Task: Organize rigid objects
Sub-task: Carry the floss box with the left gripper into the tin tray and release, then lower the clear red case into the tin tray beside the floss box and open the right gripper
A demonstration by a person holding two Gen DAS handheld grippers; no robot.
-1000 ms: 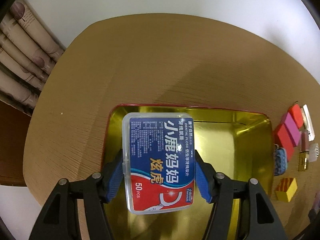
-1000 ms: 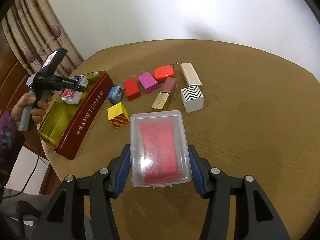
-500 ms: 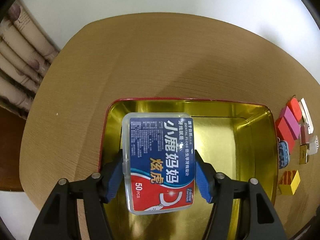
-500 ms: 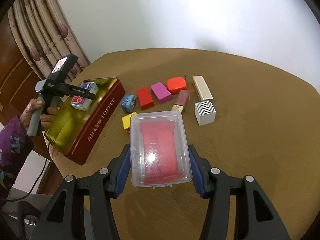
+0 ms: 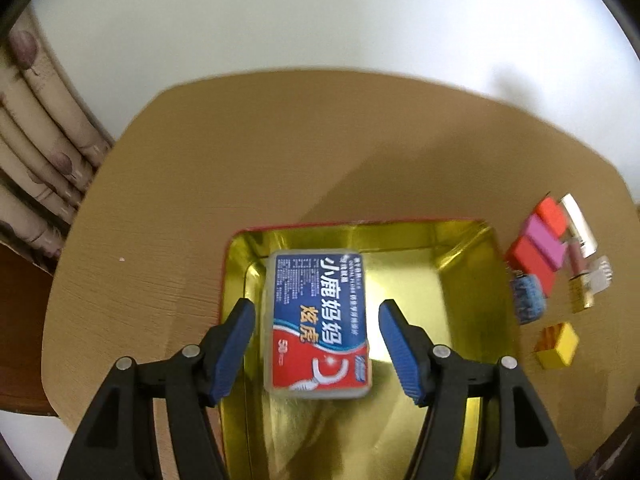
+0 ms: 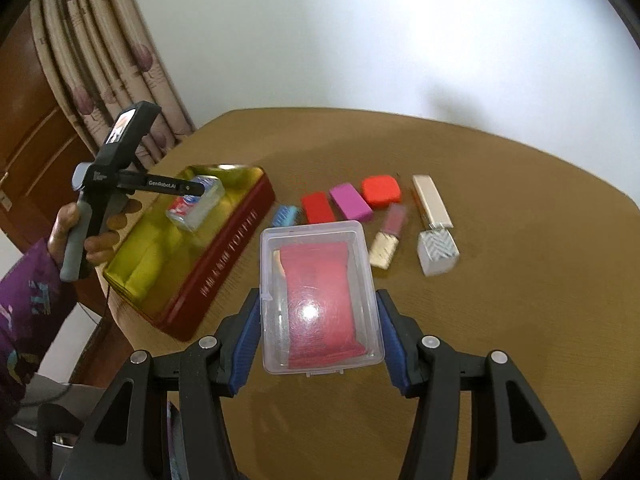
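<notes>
A floss box (image 5: 320,320) with a blue and red label sits low in the gold-lined red tin (image 5: 492,280), tilted and blurred in the right wrist view (image 6: 196,204). My left gripper (image 5: 316,312) hangs over it, open, with a gap between each blue pad and the box. A hand (image 6: 76,232) holds that gripper (image 6: 192,190) above the tin (image 6: 228,256). My right gripper (image 6: 318,300) is shut on a clear plastic box (image 6: 320,300) with a red packet inside, held above the table.
Right of the tin lie a blue item (image 6: 285,216), a red block (image 6: 318,208), a magenta block (image 6: 350,201), an orange-red block (image 6: 380,190), a lipstick (image 6: 390,236), a cream bar (image 6: 432,200) and a chevron cube (image 6: 438,254). A yellow block (image 5: 558,346) sits nearer. Curtains hang at the left.
The floss box has left the left pads and now sits lower in the tin while the left gripper rose. The right gripper lifted the clear box higher.
</notes>
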